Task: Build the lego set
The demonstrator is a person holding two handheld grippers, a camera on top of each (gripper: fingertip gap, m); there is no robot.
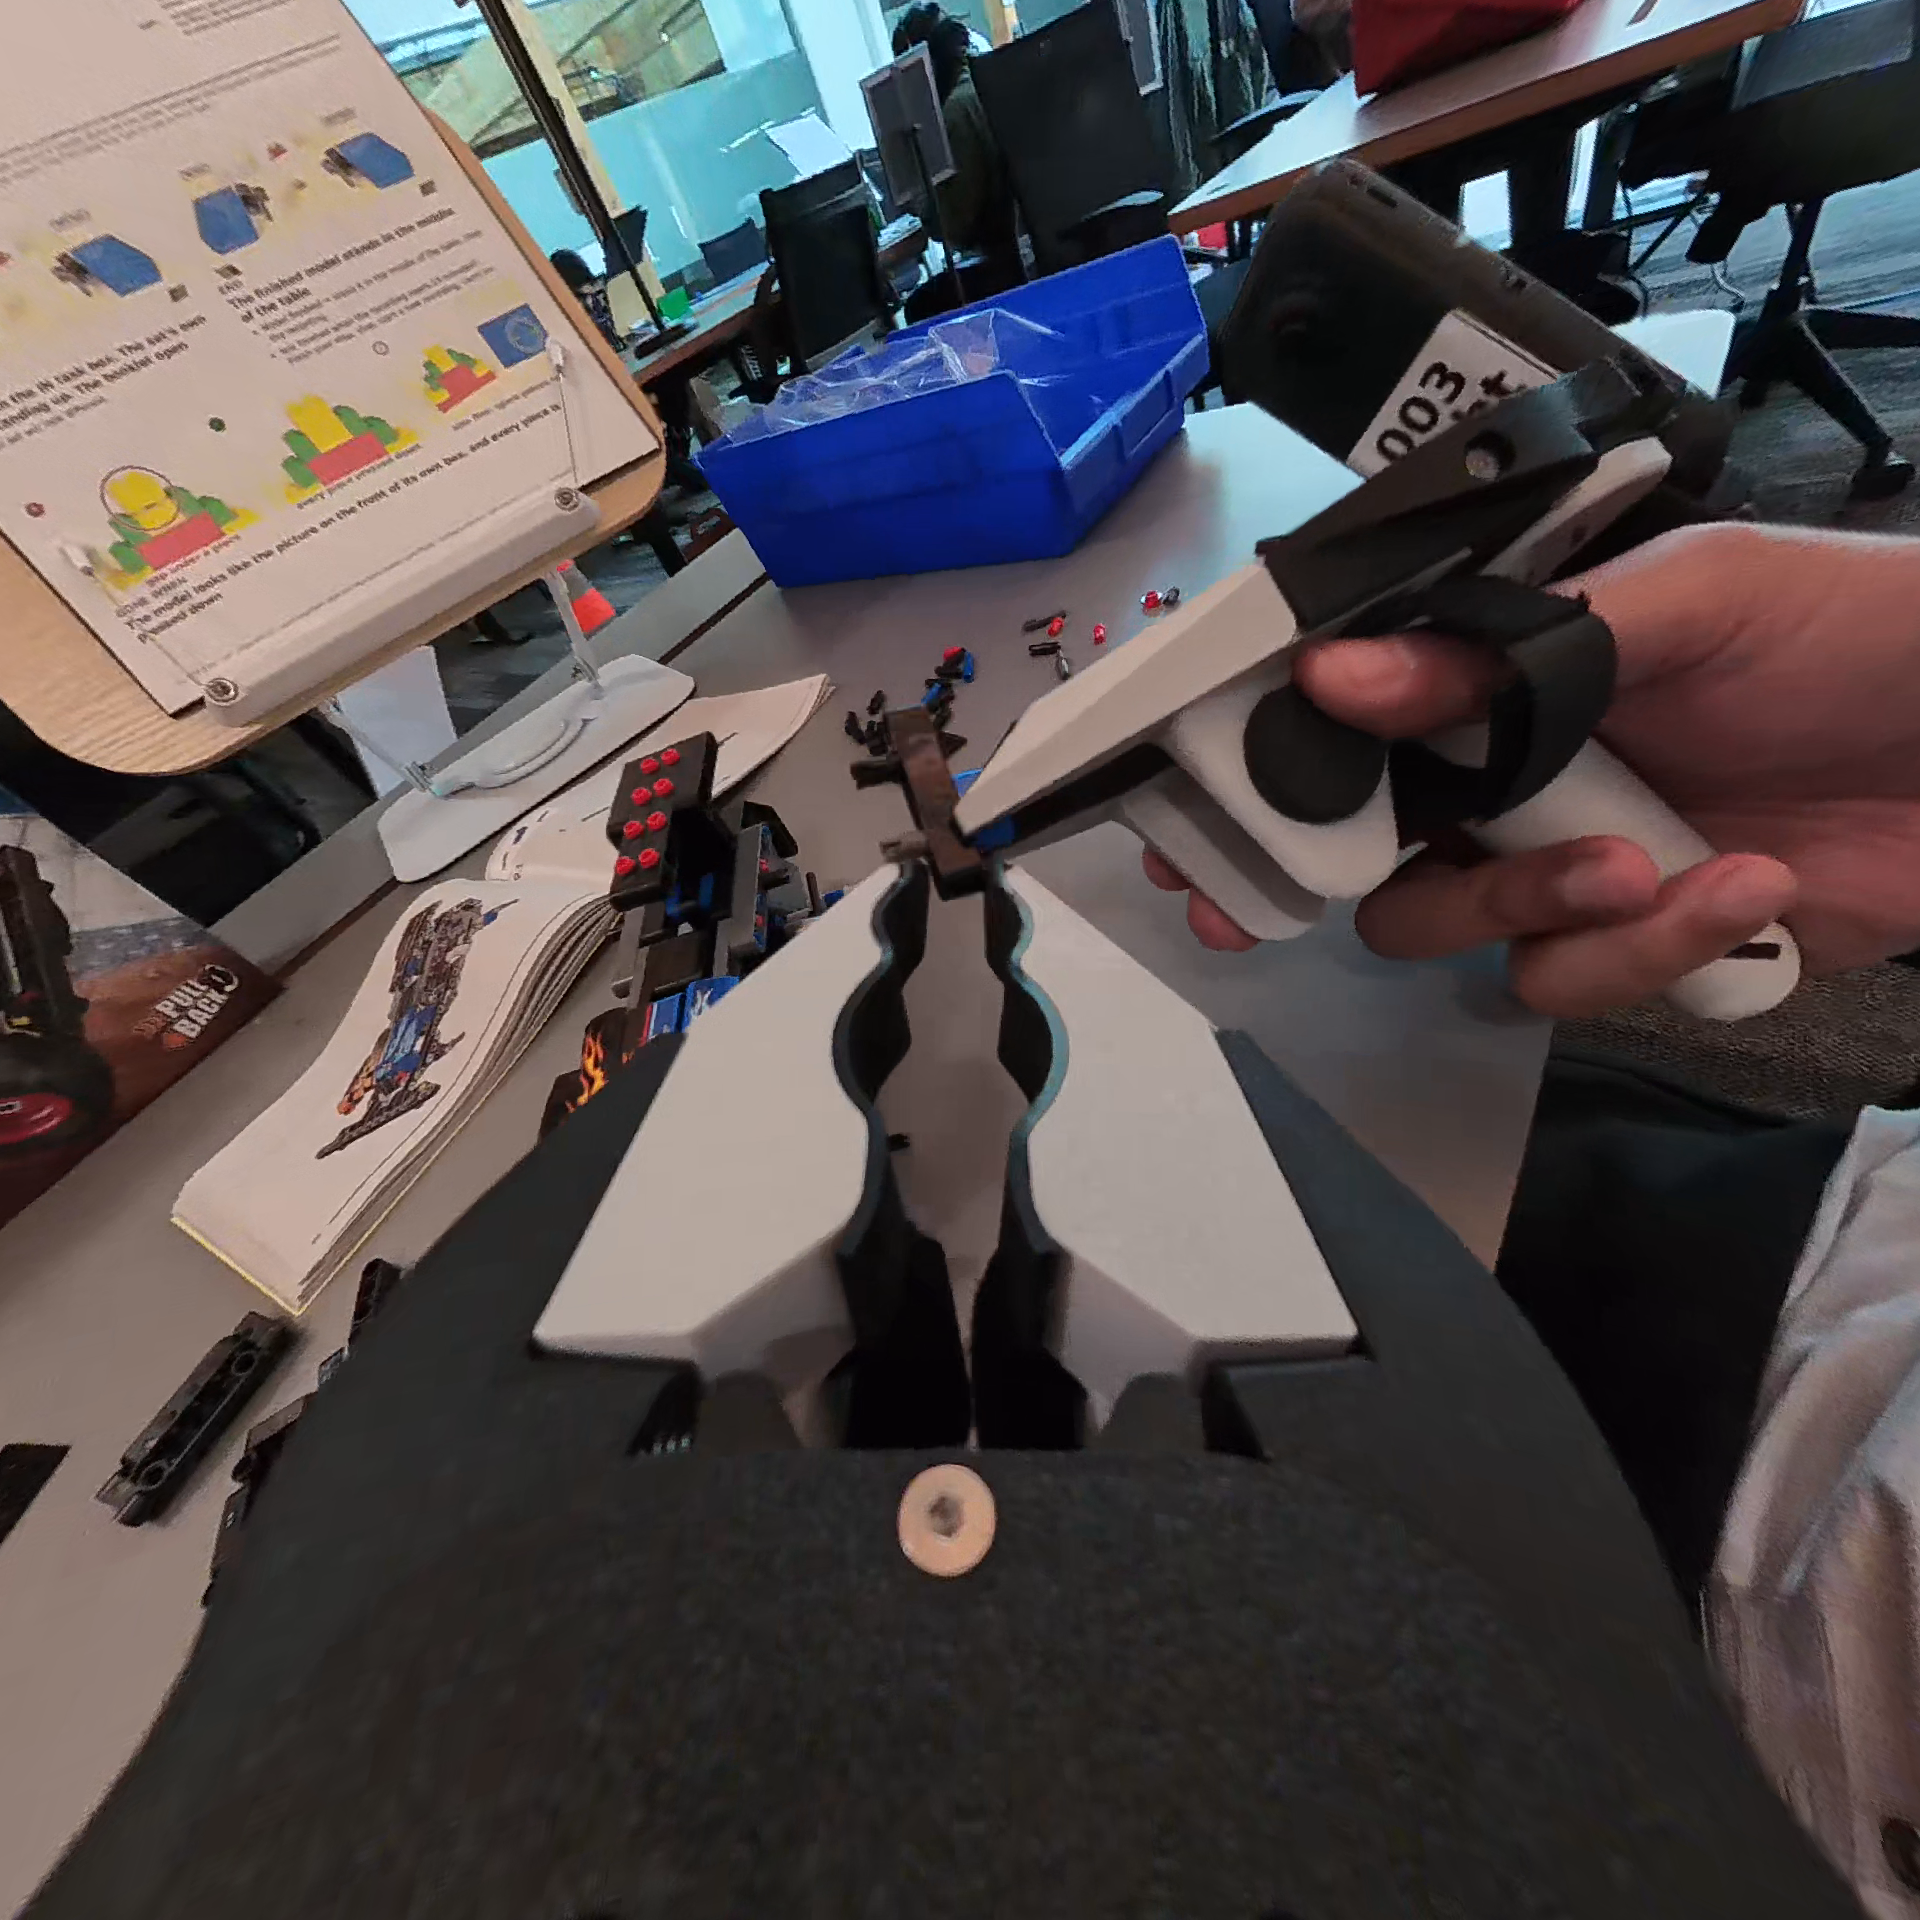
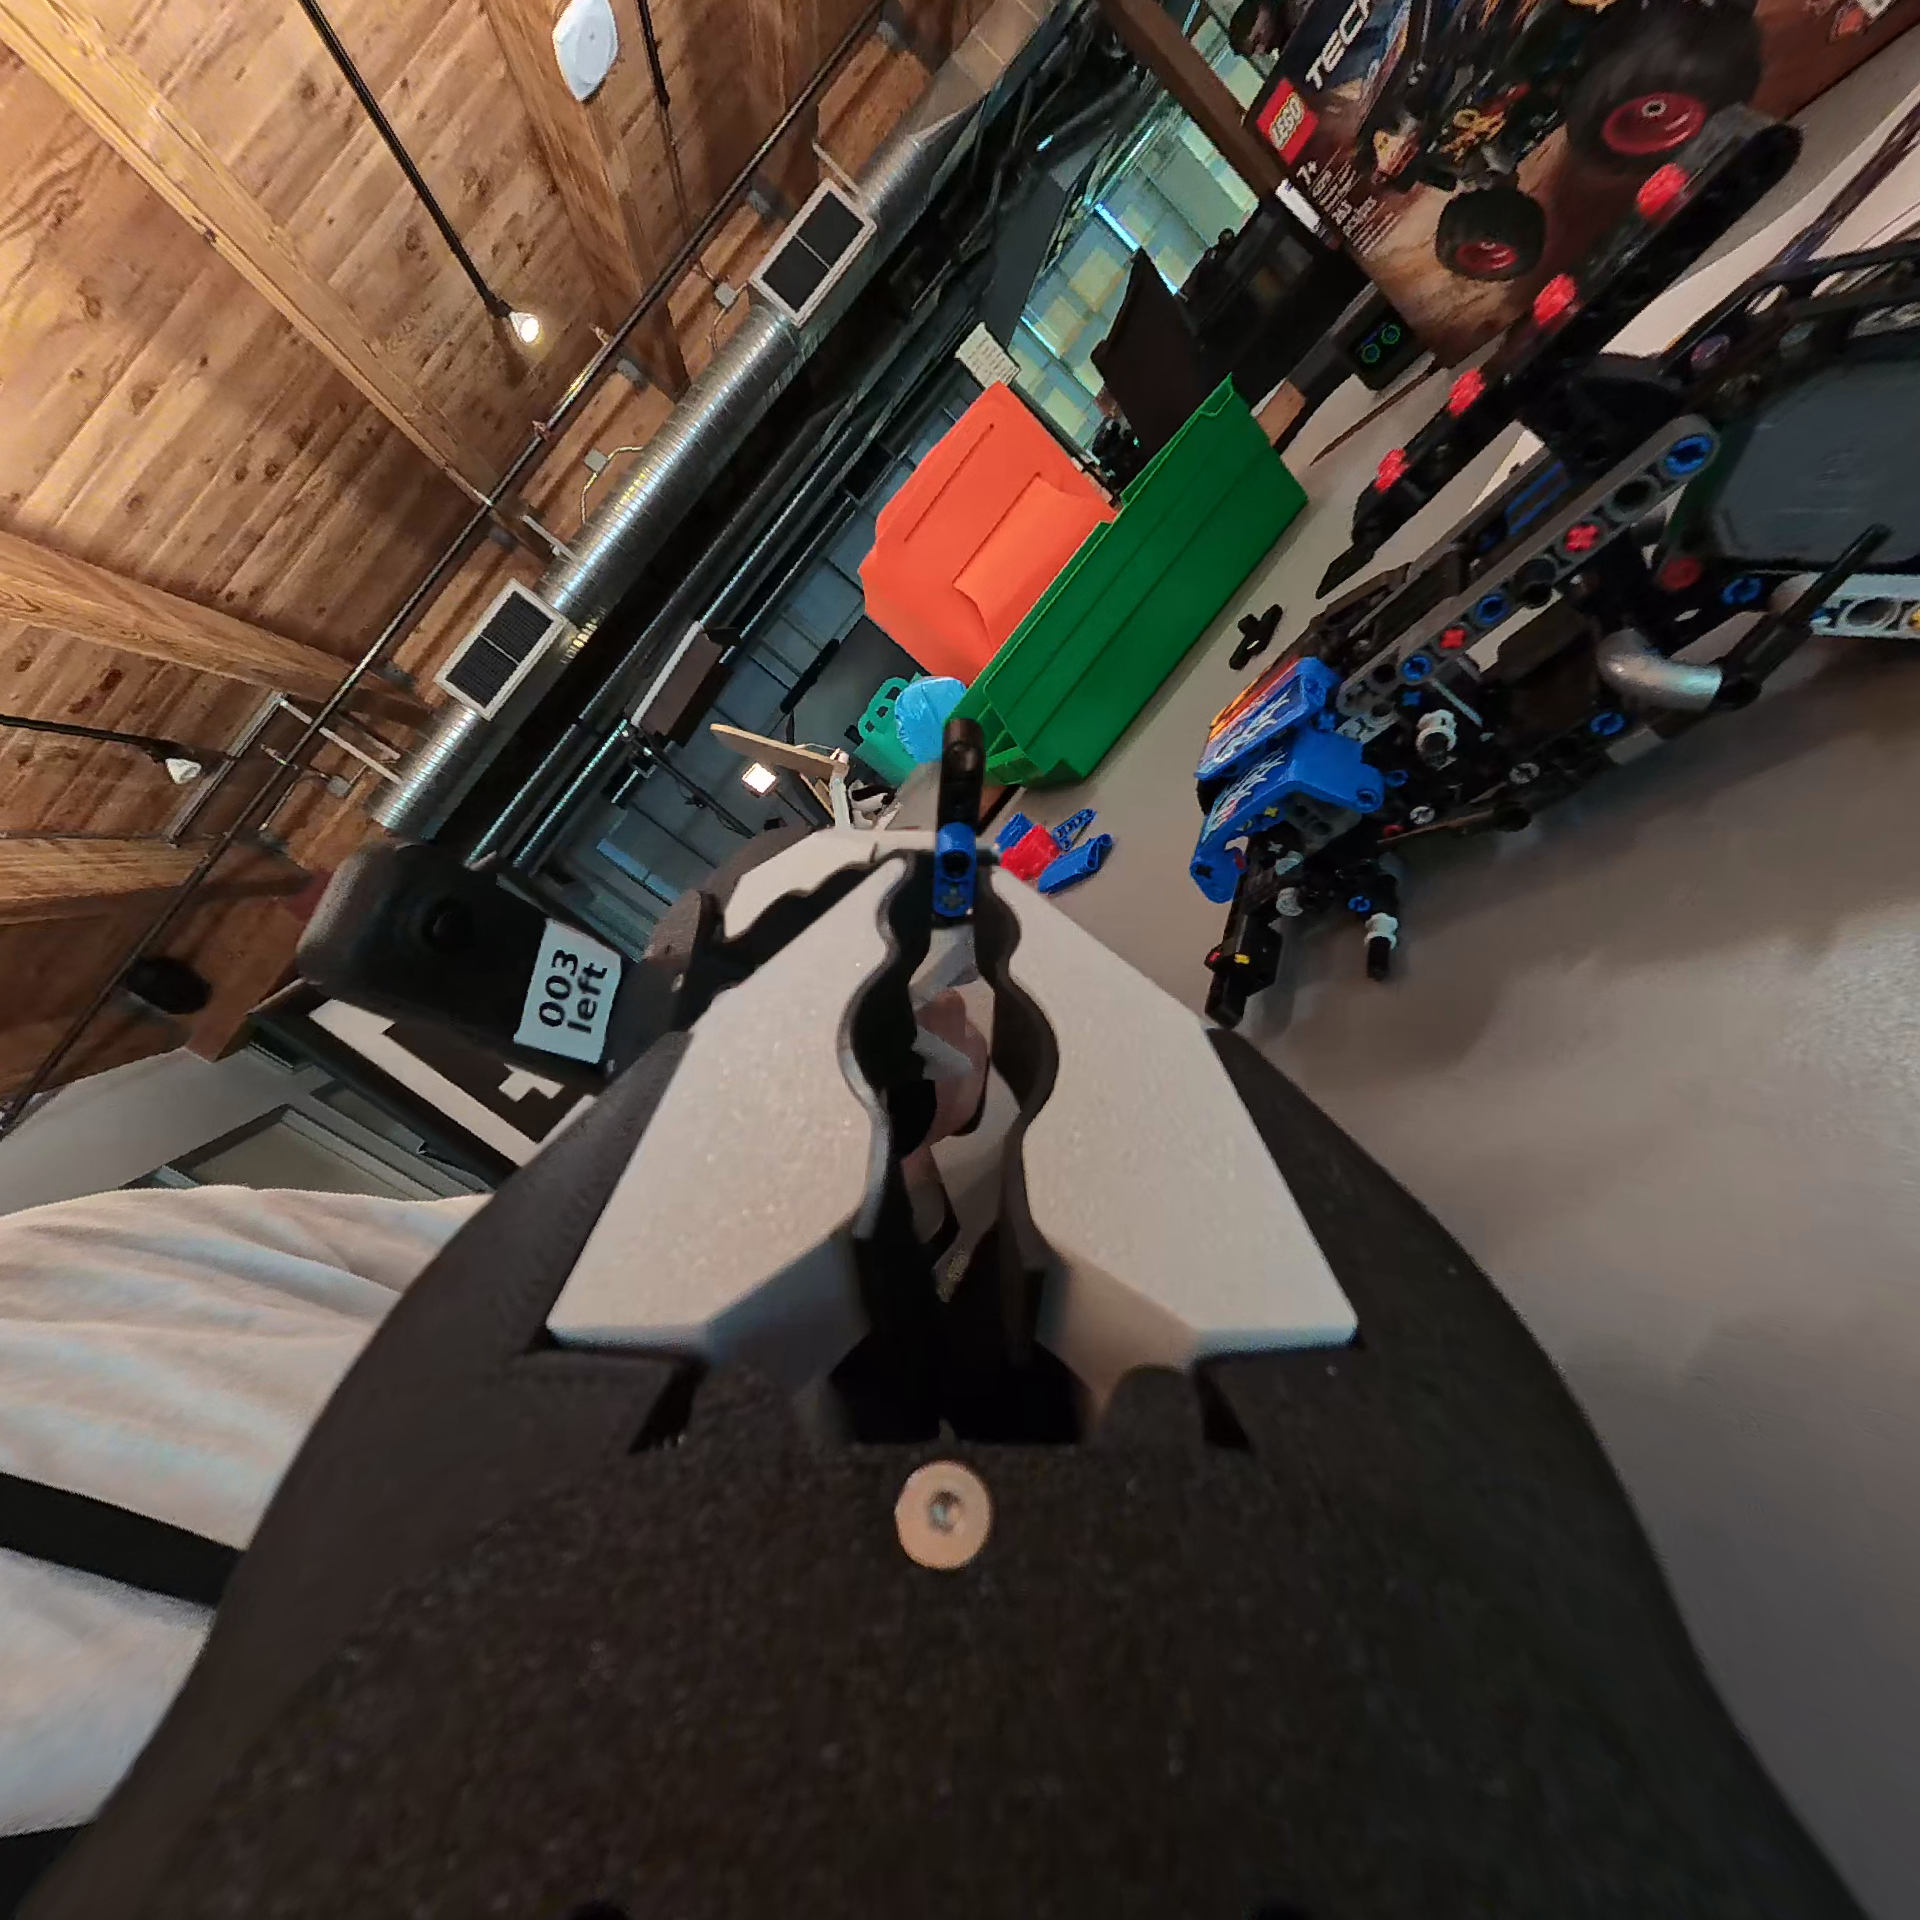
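In the left wrist view, my left gripper (image 1: 953,883) is shut on the lower end of a short black beam (image 1: 928,790) and holds it upright above the table. My right gripper (image 1: 979,831) comes in from the right, held by a hand, and is shut on a small blue connector (image 1: 997,831) that it presses against the beam. In the right wrist view, the blue connector (image 2: 951,873) sits between my right gripper's tips (image 2: 951,885), with the black beam (image 2: 961,764) rising beyond it. The partly built black, blue and red model (image 1: 686,873) lies on the table to the left and also shows in the right wrist view (image 2: 1507,644).
An open instruction booklet (image 1: 416,1060) lies left of the model. Loose small pieces (image 1: 935,686) are scattered behind it, and black beams (image 1: 197,1413) lie at the near left. A blue bin (image 1: 966,436), a sheet on a stand (image 1: 260,312), a green bin (image 2: 1122,603), an orange bin (image 2: 977,530) and the set's box (image 2: 1507,135) ring the table.
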